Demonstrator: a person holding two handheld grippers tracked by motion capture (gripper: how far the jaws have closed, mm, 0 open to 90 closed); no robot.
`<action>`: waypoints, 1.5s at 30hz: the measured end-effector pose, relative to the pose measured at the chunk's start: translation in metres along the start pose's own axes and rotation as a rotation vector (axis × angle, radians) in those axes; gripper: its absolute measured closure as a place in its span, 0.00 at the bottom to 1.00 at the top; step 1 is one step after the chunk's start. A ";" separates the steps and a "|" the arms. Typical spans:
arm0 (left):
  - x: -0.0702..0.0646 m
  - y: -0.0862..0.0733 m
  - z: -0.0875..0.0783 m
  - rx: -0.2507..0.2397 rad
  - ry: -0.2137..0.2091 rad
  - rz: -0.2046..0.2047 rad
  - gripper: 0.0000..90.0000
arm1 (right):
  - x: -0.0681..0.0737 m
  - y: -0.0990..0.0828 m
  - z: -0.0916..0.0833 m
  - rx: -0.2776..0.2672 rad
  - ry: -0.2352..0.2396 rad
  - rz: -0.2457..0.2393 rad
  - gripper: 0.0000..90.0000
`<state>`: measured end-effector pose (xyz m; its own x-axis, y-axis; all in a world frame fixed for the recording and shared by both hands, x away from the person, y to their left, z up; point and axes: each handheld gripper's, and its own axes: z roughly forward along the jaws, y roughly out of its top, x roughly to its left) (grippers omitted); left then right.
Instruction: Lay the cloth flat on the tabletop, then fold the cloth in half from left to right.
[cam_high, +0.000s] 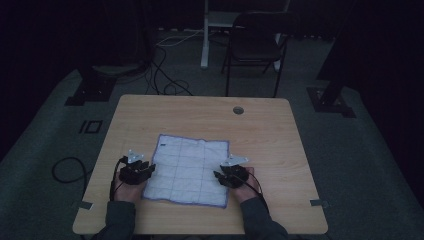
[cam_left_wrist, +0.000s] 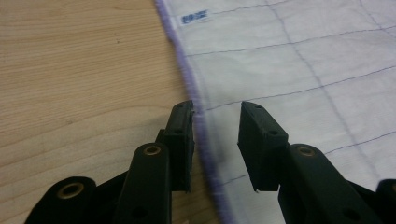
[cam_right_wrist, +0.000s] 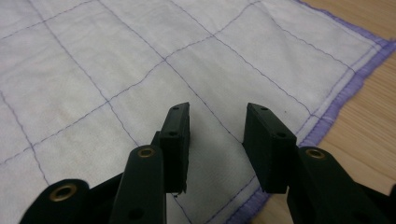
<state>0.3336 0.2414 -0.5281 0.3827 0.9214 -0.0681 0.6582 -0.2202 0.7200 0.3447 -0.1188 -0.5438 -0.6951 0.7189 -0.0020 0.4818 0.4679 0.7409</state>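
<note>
A white cloth (cam_high: 189, 169) with a purple hem and a thin purple grid lies flat on the wooden table (cam_high: 200, 114). My left gripper (cam_high: 150, 169) is at the cloth's left edge. In the left gripper view its jaws (cam_left_wrist: 215, 112) stand open astride the purple hem (cam_left_wrist: 187, 70), with nothing pinched. My right gripper (cam_high: 218, 176) is at the cloth's right edge. In the right gripper view its open jaws (cam_right_wrist: 217, 114) hover low over the white cloth (cam_right_wrist: 93, 74), just inside the hem (cam_right_wrist: 336, 105). A small blue label (cam_left_wrist: 193, 17) sits near the cloth's corner.
A round cable hole (cam_high: 238, 110) is in the table's far part. Behind the table stand a dark folding chair (cam_high: 255, 45) and a white post (cam_high: 205, 35). Cables lie on the floor (cam_high: 165, 75) in the dim room.
</note>
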 end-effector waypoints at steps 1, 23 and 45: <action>0.000 0.000 0.000 -0.001 0.000 -0.001 0.73 | -0.002 0.000 -0.001 0.003 -0.002 -0.001 0.68; -0.006 0.001 0.008 0.018 -0.014 0.020 0.72 | -0.045 -0.018 -0.023 0.028 -0.060 0.052 0.67; -0.035 0.022 0.035 0.013 -0.071 0.000 0.64 | -0.045 -0.023 -0.024 -0.002 -0.065 0.062 0.66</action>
<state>0.3578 0.1933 -0.5342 0.4272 0.8965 -0.1171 0.6667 -0.2248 0.7106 0.3521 -0.1739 -0.5445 -0.6278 0.7784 0.0005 0.5217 0.4203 0.7424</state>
